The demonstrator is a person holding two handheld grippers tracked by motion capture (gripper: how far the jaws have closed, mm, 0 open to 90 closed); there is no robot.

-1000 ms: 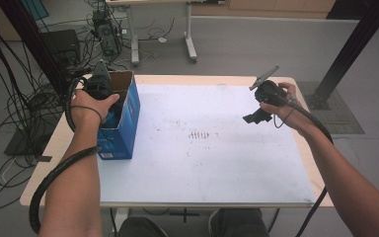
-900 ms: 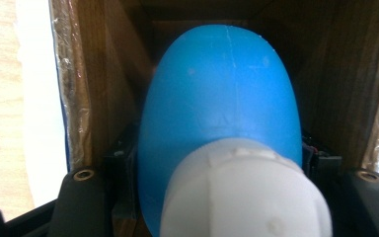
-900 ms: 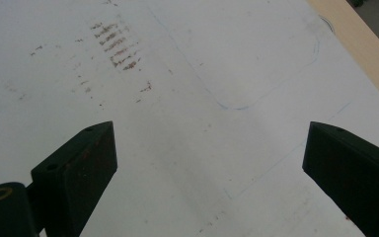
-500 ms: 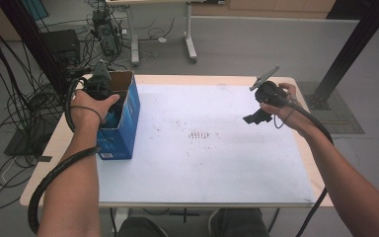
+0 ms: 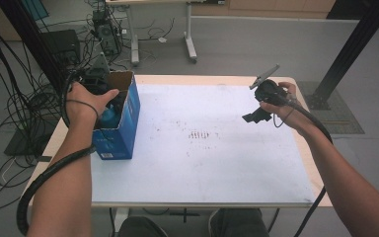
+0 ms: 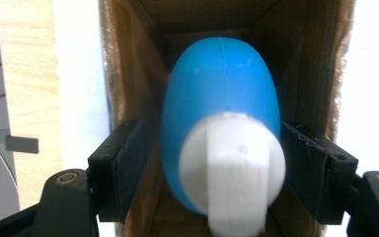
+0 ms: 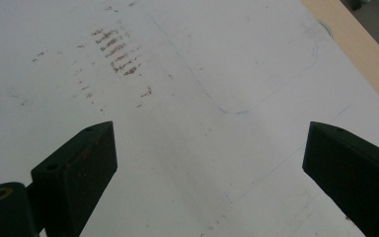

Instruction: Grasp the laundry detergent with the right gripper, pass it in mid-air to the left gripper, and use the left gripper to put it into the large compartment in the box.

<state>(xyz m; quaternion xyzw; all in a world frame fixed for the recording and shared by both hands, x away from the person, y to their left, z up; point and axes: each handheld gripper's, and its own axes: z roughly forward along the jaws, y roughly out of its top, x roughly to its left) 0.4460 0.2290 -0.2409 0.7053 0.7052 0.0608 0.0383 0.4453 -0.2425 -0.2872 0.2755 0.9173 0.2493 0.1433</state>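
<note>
Opening up now, the left tongs (image 6: 222,163) have just been spreading around the blue bottle with the white cap (image 6: 222,98), which sits between the jaws down inside the blue cardboard box (image 5: 121,133) at nine o'clock on the worktop (image 5: 217,163). A sliver of gap shows on the left side; the pads no longer seem to press. My read: the bottle has been dropped off in the box and the grip is being let go. Over at three o'clock, the right tongs (image 7: 207,163) hang above the white sheet (image 7: 187,74), spread wide, pinching nothing.
</note>
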